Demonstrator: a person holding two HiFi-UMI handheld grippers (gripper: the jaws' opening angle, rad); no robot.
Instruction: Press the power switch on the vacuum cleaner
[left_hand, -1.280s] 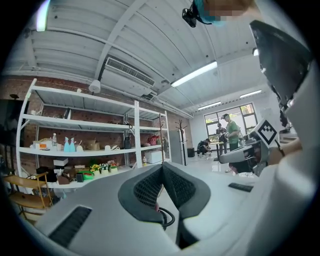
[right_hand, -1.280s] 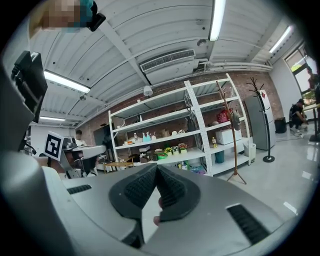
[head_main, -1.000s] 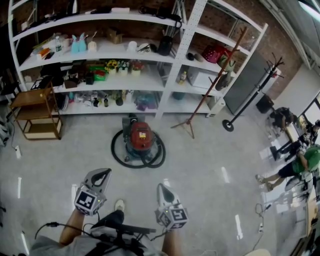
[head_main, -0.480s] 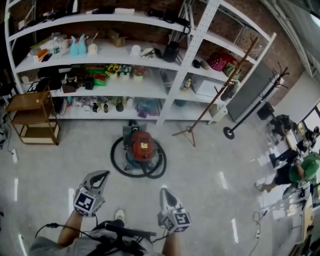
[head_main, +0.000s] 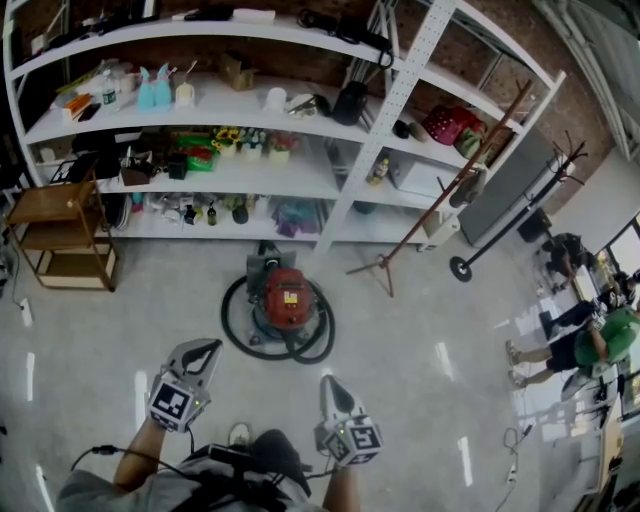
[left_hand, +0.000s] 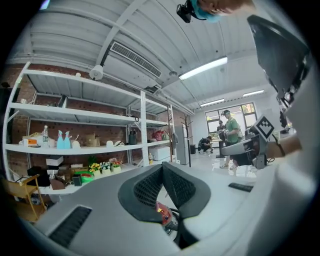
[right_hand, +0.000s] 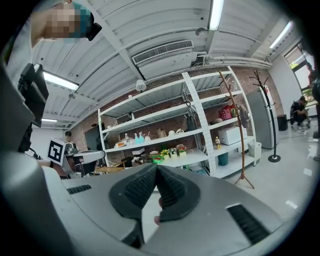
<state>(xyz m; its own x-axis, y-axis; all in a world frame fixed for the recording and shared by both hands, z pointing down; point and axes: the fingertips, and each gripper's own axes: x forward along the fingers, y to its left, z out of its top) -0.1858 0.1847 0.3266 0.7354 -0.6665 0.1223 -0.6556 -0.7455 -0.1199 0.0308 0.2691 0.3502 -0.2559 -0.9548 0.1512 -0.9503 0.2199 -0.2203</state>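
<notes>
A red canister vacuum cleaner (head_main: 284, 297) stands on the floor in front of the shelving, ringed by its black coiled hose (head_main: 318, 341). The left gripper view catches a sliver of the vacuum cleaner (left_hand: 162, 214) between the jaws. My left gripper (head_main: 207, 350) is held low at the left, jaws together, empty. My right gripper (head_main: 328, 384) hangs beside it, also shut and empty. Both are well short of the vacuum, pointing toward it. A yellow label (head_main: 291, 294) marks the vacuum's top; the power switch cannot be made out.
White shelving (head_main: 250, 110) full of small items lines the back wall. A wooden side table (head_main: 58, 232) stands at the left, a wooden pole stand (head_main: 437, 200) and a black coat stand (head_main: 503, 215) at the right. People (head_main: 590, 345) are at the far right.
The view has shifted slightly forward: the vacuum sits a little lower and nearer in the head view. Both grippers keep the same pose and stay shut.
</notes>
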